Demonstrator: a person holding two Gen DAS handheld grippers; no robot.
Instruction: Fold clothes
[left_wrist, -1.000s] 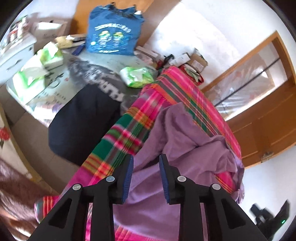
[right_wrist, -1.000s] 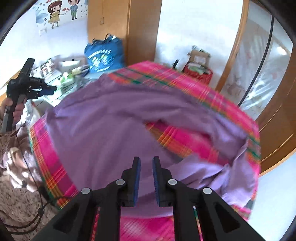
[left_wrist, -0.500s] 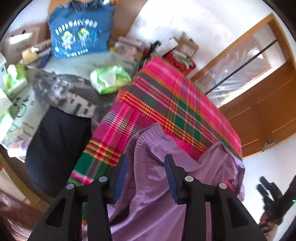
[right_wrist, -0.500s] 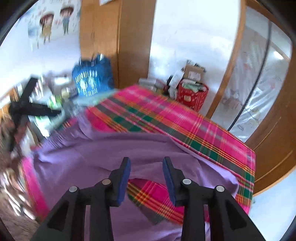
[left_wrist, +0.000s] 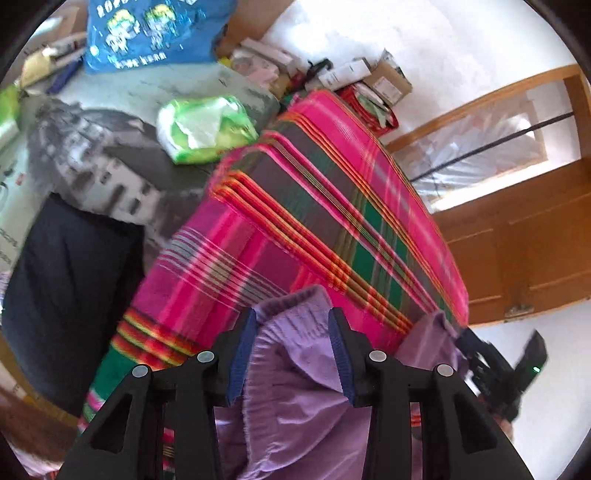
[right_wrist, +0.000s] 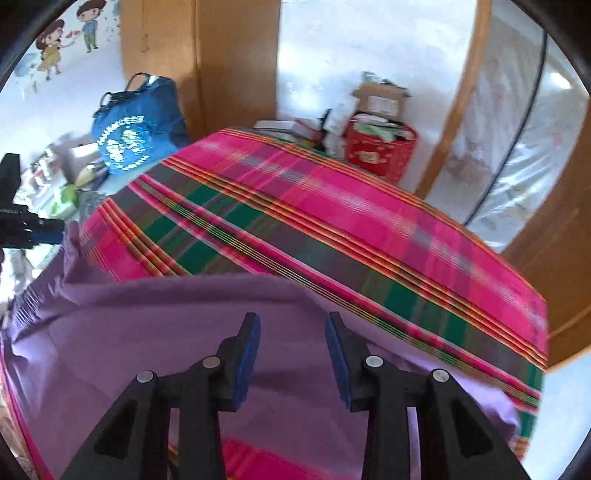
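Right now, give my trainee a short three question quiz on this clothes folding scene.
1. True or false: the purple garment lies on a plaid cloth.
2. The bag beyond the plaid cloth is: A red, B blue, C white?
3. Fill in: the fabric between the left gripper fingers is coloured ____.

Key: 1 true; 2 B; 3 purple.

left tongs: parted, angled down | right tongs: opening, angled down
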